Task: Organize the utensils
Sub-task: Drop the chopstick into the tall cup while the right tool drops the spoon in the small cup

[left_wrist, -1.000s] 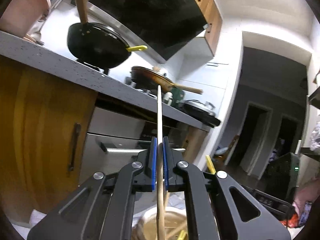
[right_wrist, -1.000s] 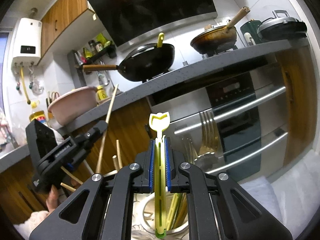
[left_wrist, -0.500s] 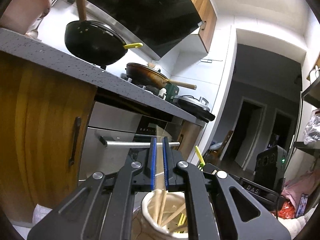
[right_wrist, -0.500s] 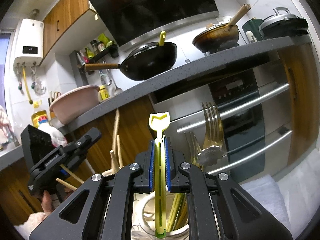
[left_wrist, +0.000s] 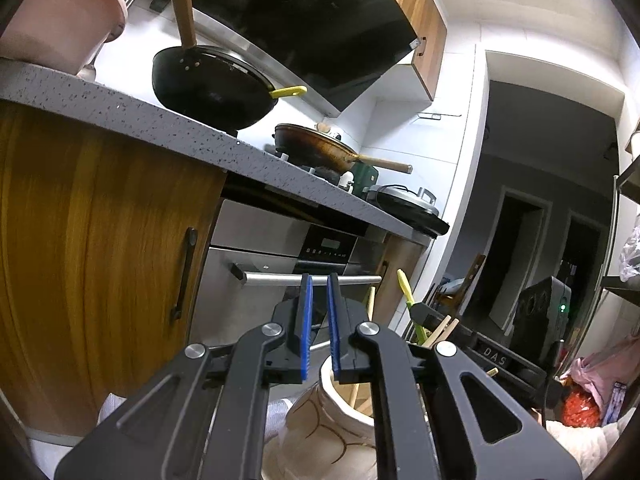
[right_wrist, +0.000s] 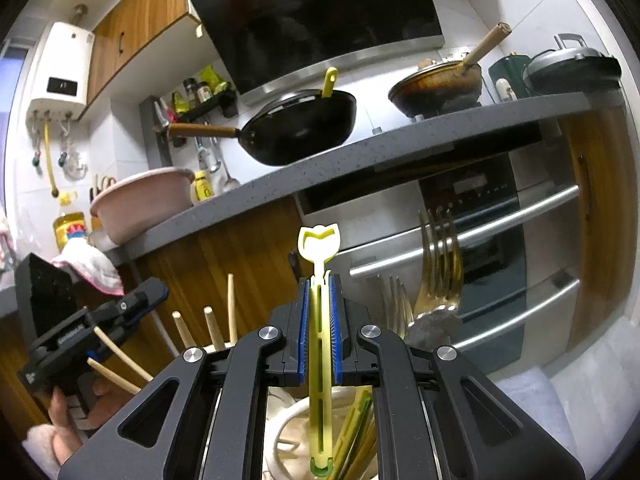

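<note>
Now the left gripper [left_wrist: 318, 328] hangs above the cream holder [left_wrist: 328, 420], its fingers near together with nothing between them. Three wooden chopstick ends [right_wrist: 208, 326] rise from the holder's left side. The right gripper [right_wrist: 319, 330] clamps one yellow-green utensil [right_wrist: 319, 320] above the holder's mouth; lowering it straight seems next. Two gold forks [right_wrist: 436, 268] stand right.

A cream holder [right_wrist: 288, 420] with brown veining stands upright, crowded with wooden chopsticks [right_wrist: 231, 308], gold forks [right_wrist: 440, 268] and a pale yellow slotted utensil [right_wrist: 320, 340].
</note>
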Demonstrator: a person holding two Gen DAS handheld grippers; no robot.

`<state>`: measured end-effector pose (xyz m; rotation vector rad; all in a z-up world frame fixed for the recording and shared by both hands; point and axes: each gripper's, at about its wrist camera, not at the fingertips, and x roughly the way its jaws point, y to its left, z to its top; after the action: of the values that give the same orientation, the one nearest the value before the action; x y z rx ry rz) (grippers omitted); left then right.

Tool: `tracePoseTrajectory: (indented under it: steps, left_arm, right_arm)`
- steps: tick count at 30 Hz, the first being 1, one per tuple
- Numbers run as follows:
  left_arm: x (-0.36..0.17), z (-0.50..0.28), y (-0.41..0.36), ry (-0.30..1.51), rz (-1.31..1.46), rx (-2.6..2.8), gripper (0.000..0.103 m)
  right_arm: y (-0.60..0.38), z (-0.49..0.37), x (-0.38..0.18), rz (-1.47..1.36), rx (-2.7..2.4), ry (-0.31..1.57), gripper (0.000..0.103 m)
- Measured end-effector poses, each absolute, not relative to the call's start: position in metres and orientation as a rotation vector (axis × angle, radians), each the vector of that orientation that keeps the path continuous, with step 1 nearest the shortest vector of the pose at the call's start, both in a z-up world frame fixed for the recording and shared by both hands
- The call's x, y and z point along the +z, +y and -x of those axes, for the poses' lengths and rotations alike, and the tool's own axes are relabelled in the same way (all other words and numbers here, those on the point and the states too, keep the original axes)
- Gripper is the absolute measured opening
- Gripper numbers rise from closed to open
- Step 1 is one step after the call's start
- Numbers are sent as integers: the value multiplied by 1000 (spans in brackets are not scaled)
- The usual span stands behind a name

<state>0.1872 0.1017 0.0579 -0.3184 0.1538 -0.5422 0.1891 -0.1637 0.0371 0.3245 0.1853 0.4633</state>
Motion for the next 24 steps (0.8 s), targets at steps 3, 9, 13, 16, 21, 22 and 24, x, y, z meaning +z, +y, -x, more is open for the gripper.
tracePoseTrajectory:
  steps: [3, 9, 13, 16, 21, 22, 24]
  left_arm:
    - [57, -188, 101, 160, 314, -540, 8]
    - [55, -180, 103, 165, 286, -491, 10]
    - [50, -172, 104, 185, 262, -452, 16]
    - [48, -161, 103, 194, 238, -432, 17]
    - [42, -146, 105, 221, 222, -409, 18]
    - [41, -142, 104, 228, 214, -399, 18]
    - [39, -136, 102, 238, 199, -388, 21]
  right_arm:
    - [-167, -190, 32, -321, 452, 217, 10]
    - [-176, -174, 26, -304, 442, 264, 10]
    - [-177, -163, 23, -289, 434, 288, 11]
    - [-172, -156, 19, -252, 434, 317, 11]
    - [-166, -144, 11, -188, 410, 337, 13]
    - [-165, -142, 10, -180, 410, 340, 18]
    - [-164, -136, 8, -166, 405, 338, 23]
